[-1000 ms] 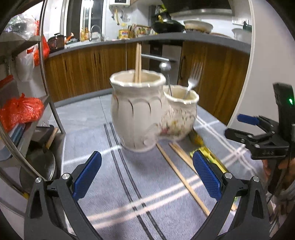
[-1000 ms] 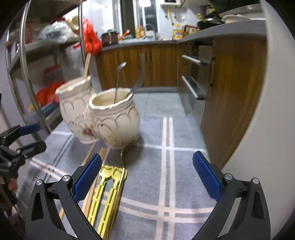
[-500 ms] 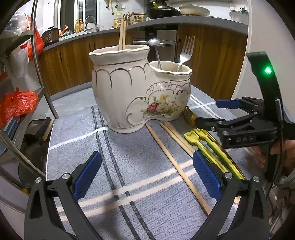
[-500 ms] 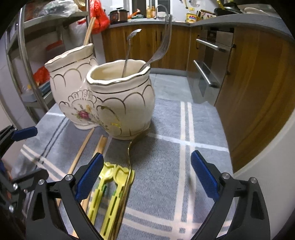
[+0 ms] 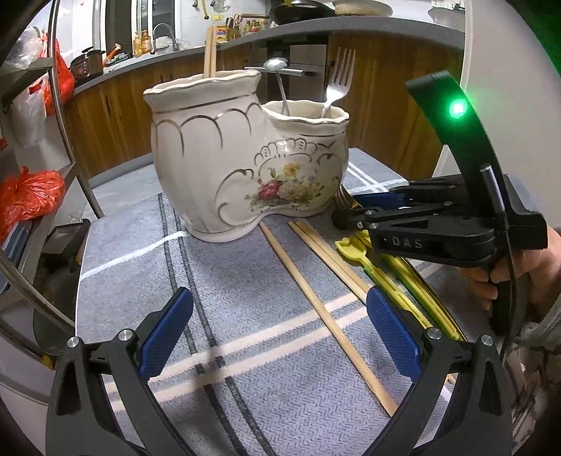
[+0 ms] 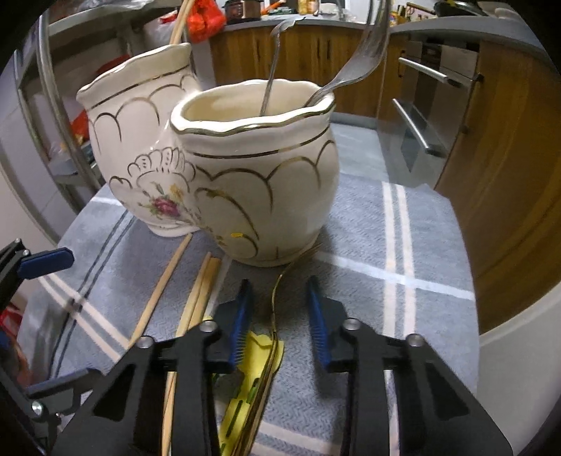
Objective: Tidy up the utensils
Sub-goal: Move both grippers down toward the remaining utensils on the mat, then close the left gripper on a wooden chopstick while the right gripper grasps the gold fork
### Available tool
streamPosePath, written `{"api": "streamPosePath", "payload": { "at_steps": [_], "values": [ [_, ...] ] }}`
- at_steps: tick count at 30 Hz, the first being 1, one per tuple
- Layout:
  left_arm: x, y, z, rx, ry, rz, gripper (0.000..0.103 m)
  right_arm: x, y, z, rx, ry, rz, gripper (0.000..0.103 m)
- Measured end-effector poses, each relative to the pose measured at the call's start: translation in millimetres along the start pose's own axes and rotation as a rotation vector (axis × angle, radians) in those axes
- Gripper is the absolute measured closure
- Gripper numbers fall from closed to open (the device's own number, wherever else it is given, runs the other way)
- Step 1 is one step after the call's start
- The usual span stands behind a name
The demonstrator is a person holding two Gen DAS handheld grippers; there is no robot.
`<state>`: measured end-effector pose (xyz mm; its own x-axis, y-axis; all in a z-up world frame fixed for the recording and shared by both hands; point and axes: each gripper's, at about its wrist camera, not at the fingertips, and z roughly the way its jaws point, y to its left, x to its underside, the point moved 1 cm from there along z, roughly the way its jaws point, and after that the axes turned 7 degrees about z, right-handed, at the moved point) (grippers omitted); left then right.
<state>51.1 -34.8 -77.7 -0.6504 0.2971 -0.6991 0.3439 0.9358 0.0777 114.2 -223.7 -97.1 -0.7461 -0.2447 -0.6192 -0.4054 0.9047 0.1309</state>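
Gold fork (image 6: 277, 308) is straddled by the right hand-held gripper (image 6: 278, 315), jaws just narrowed, not yet clamped, for lifting into the ceramic holder (image 6: 259, 175) ahead. Left hand-held gripper (image 5: 277, 333) is held apart, empty.

A home kitchen is showing here: wooden cabinets (image 5: 115, 115) are running under a grey worktop (image 5: 315, 29), a faucet (image 5: 164, 31) is standing by bottles (image 5: 140, 42), and a built-in oven (image 6: 427, 105) is sitting in the cabinetry. A metal rack (image 5: 52, 105) is holding red bags (image 5: 28, 196).
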Motion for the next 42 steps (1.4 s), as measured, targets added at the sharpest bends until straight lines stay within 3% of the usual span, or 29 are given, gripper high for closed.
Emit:
{"api": "streamPosePath", "payload": {
  "at_steps": [3,14,16,18,23,30,32,36,42],
  "values": [
    [0,-4,2,0.000,0.010,0.008,0.006,0,0,-2,-0.007,-0.003,-0.002,0.092],
    [0,-27,11,-0.043,0.076,0.048,0.006,7,-7,-30,-0.033,-0.067,0.029,0.094],
    [0,-31,14,-0.063,0.093,0.061,0.011,9,-9,-36,-0.034,-0.080,0.035,0.094],
    [1,-32,16,-0.060,0.114,0.057,0.025,10,-11,-39,-0.038,-0.091,0.043,0.094],
    [-4,-32,24,-0.068,0.127,0.029,0.036,11,-12,-48,-0.050,-0.108,0.049,0.094],
    [-11,-27,22,-0.027,0.137,0.009,0.084,10,-11,-60,-0.065,-0.145,0.037,0.094],
    [-7,-22,20,-0.007,0.134,0.023,0.093,10,-10,-65,-0.074,-0.159,0.036,0.094],
    [1,-7,11,0.043,0.125,0.022,0.097,13,-4,-75,-0.087,-0.191,0.022,0.095],
    [7,11,-12,0.079,0.050,0.044,0.097,14,-1,-93,-0.089,-0.249,0.026,0.096]
  ]
}}
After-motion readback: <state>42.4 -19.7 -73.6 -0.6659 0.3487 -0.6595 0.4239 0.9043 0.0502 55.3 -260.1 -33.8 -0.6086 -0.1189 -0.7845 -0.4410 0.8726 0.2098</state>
